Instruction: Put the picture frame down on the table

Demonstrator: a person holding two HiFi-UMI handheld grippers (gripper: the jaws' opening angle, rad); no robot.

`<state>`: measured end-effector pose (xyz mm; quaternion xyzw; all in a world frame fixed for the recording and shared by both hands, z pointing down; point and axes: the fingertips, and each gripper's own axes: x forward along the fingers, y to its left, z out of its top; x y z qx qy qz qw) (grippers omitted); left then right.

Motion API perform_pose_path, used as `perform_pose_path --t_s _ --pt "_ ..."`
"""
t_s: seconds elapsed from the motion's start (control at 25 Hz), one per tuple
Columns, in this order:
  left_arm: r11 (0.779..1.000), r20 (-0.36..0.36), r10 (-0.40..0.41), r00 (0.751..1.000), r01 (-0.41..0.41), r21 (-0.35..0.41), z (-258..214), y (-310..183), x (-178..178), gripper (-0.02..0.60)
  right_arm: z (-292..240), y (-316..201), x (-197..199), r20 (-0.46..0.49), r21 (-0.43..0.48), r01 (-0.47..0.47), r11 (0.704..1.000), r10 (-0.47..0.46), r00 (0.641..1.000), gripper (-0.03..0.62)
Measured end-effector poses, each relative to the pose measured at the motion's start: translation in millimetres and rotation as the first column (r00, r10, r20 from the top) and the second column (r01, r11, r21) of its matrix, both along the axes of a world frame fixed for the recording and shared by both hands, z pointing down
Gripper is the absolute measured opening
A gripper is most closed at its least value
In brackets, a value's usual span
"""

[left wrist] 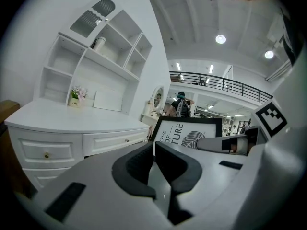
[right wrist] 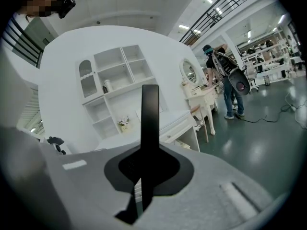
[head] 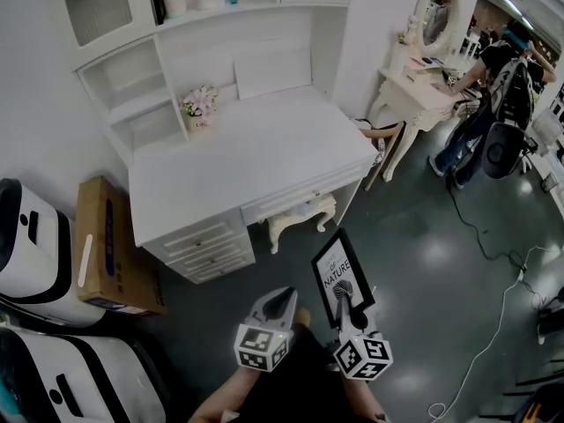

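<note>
White tabletop [head: 264, 157] lies well ahead; right tool [head: 342, 305] clamps the picture frame [head: 340, 271] upright above the floor [head: 414, 236], left tool [head: 282, 296] closed and empty. Carry it past the front edge before lowering

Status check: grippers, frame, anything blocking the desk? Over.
Right gripper shut on picture frame, in the air, short of the table. Left gripper shut, empty. Flower pot at table's back left.

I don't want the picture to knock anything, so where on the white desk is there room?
The desk is bare across its middle and front, right to its front edge. It is crowded only at the back left, where the flower pot stands by the shelves.
</note>
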<state>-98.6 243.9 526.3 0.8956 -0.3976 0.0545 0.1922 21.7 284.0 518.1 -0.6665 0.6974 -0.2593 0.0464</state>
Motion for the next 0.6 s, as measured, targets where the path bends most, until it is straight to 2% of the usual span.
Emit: perform_pose_path --t_s 0.6 --pt "0.999 -0.007 -0.024 1.000 0.024 -0.024 3 -69 30 0.023 -3 -78 28 0.014 -0.007 0.032 0.999 -0.032 0.999 0.012"
